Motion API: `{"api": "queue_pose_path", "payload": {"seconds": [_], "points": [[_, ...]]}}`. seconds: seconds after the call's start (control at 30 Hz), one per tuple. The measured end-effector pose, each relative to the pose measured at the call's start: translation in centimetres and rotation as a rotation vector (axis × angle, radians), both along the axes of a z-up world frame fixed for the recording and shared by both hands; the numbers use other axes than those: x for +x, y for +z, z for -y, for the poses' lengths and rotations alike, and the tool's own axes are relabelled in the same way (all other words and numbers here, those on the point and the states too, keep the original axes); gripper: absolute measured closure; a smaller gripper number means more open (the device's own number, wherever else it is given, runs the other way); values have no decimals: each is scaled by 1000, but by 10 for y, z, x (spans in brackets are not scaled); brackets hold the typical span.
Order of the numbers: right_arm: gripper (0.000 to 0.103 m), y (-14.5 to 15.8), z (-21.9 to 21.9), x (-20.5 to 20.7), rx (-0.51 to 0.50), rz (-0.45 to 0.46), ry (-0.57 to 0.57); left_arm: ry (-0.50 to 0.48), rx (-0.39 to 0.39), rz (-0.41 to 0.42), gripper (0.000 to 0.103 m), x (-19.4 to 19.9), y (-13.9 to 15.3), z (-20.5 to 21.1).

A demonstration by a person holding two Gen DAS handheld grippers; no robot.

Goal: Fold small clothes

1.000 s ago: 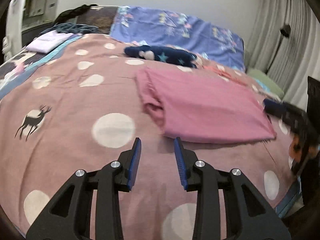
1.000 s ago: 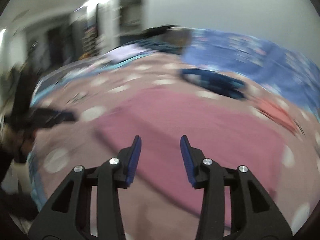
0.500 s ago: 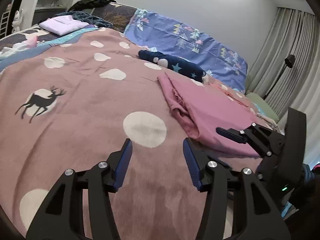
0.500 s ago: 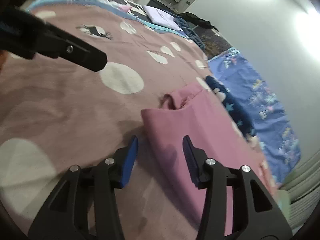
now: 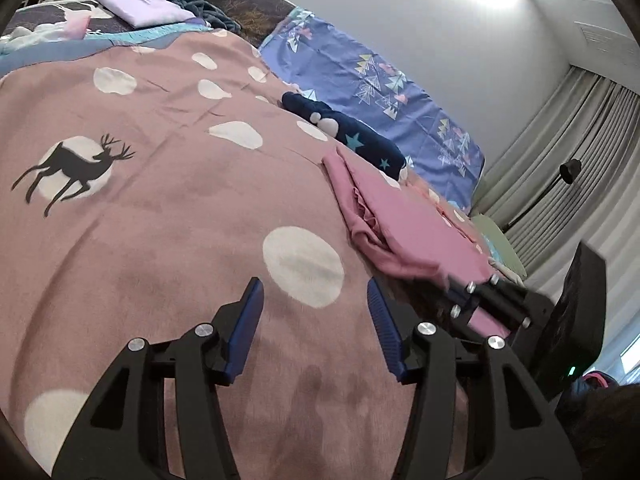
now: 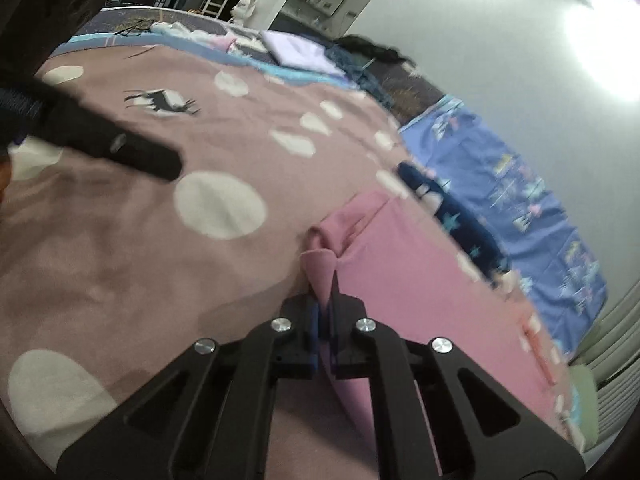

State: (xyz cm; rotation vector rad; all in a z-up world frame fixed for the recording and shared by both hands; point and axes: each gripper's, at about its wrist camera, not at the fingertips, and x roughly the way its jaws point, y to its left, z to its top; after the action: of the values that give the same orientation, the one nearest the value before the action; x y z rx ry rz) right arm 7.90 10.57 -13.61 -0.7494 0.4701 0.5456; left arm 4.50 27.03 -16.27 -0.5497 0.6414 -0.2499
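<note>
The pink garment (image 6: pixel 432 280) lies flat on the bed's dusty-pink blanket (image 5: pixel 160 208), toward the blanket's right side as seen from the left wrist view. Its long axis runs from the near blanket edge away toward the blue patterned sheet (image 5: pixel 380 92) at the far side. One long edge is bunched into a rolled, rumpled fold (image 5: pixel 360 216) that faces the open blanket. The near corner of the pink garment is lifted slightly off the blanket where the right tool (image 6: pixel 325 316) pinches it, fingers pressed together on the cloth.

The left tool (image 5: pixel 316 320) hangs above the blanket just beside the garment, fingers spread wide with nothing between them, over a white dot (image 5: pixel 304 266).

Just beyond the garment's far end lies a dark navy cloth with stars (image 5: pixel 348 136), touching or nearly touching it. The blanket carries white dots and a black deer silhouette (image 5: pixel 76 168). A folded lilac cloth (image 5: pixel 140 8) sits at the far left corner, grey curtains (image 5: pixel 568 168) hang to the right. No writing or labels can be read.
</note>
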Motion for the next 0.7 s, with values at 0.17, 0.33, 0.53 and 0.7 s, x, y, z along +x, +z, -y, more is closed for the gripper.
{"api": "queue_pose_path", "payload": {"seconds": [0.17,0.33,0.53,0.7], "points": [[65,-8,-10,-19,-57,85,34,-84,43,-10,47,36,17,10],[72,-28,-29,-22,-169,149,55,-86,31,-51,47,77,19,4],[96,-19,-27,-12,-140,155,10,-124,-52,-131,47,109,6,-4],[97,7,-9,-14,23,104,8,-194,-65,-146,46,125,2,11]]}}
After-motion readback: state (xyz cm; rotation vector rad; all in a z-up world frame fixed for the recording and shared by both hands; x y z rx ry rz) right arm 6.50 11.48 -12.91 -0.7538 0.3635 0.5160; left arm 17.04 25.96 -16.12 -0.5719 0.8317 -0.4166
